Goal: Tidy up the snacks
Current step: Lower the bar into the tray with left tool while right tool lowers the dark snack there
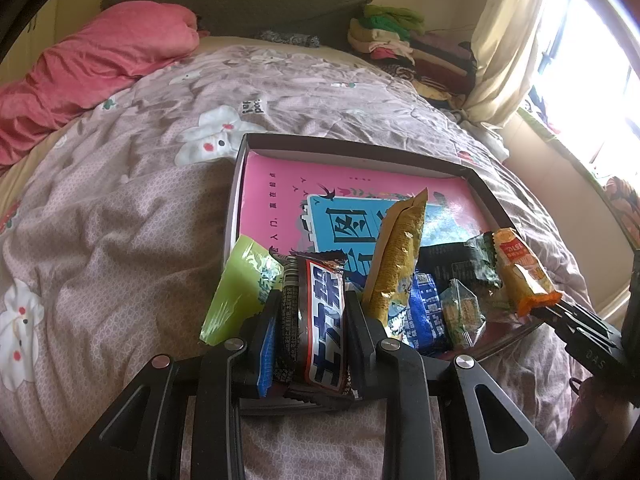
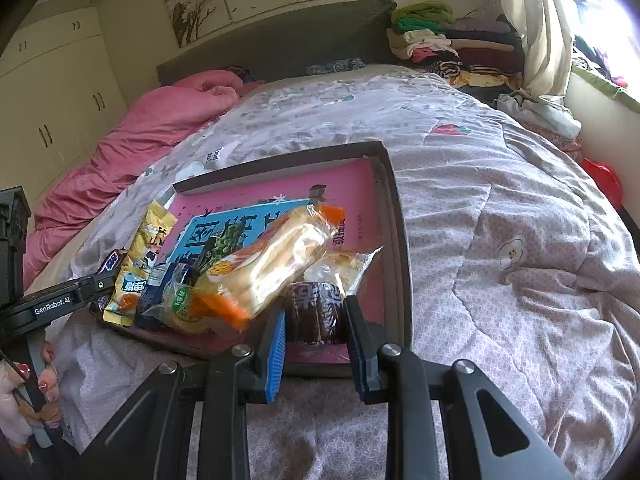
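Rumpled bed quilt carries your shallow tray of snacks. From the left wrist, your left gripper has its jaws narrowed on a chocolate bar, held just above the tray's near edge, likely for placing. From the right wrist, your right gripper has its jaws clamped on a dark wrapped snack, with an orange-trimmed packet just left.

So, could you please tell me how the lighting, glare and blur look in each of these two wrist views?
Left wrist view: the window at right is blown out to white, the fisheye bends the bed quilt edges, and the snacks stay sharp. Right wrist view: the same glare sits top right, and the orange-ended bread packet is motion-smeared at its near end, while the box rim is crisp.
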The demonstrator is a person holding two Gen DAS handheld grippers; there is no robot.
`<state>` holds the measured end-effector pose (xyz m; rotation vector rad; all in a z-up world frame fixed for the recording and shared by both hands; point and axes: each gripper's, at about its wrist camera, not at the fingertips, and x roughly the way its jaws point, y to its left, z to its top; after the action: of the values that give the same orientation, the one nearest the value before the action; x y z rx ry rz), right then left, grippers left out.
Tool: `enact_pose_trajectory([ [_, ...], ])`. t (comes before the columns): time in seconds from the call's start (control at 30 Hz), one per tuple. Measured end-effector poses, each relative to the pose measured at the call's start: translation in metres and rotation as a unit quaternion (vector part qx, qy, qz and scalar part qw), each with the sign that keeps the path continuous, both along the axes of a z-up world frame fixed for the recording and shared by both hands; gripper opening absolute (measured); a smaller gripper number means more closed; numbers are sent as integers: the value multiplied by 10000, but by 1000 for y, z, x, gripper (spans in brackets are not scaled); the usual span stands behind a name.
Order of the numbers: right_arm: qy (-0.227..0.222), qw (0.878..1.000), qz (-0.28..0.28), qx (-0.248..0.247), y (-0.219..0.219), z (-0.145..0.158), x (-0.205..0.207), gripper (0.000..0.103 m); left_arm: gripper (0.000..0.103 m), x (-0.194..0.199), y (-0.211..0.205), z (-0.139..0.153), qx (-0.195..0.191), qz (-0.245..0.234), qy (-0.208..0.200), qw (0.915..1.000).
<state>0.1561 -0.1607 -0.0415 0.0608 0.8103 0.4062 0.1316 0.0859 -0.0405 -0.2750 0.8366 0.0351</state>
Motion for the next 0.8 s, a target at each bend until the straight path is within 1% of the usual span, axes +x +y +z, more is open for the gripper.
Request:
enact_pose_trajectory([
  [0.27, 45, 9996, -292, 41, -10, -1, 4, 28, 30, 3, -4, 0, 37, -13, -52, 10000],
  [0.4, 29, 9996, -275, 1, -9, -1, 3, 28, 30, 2, -4, 0, 29, -17, -55, 10000],
  [0.8, -34, 9995, -312, 104, -14, 4, -1, 29, 30, 3, -4, 0, 51, -27, -62, 10000],
])
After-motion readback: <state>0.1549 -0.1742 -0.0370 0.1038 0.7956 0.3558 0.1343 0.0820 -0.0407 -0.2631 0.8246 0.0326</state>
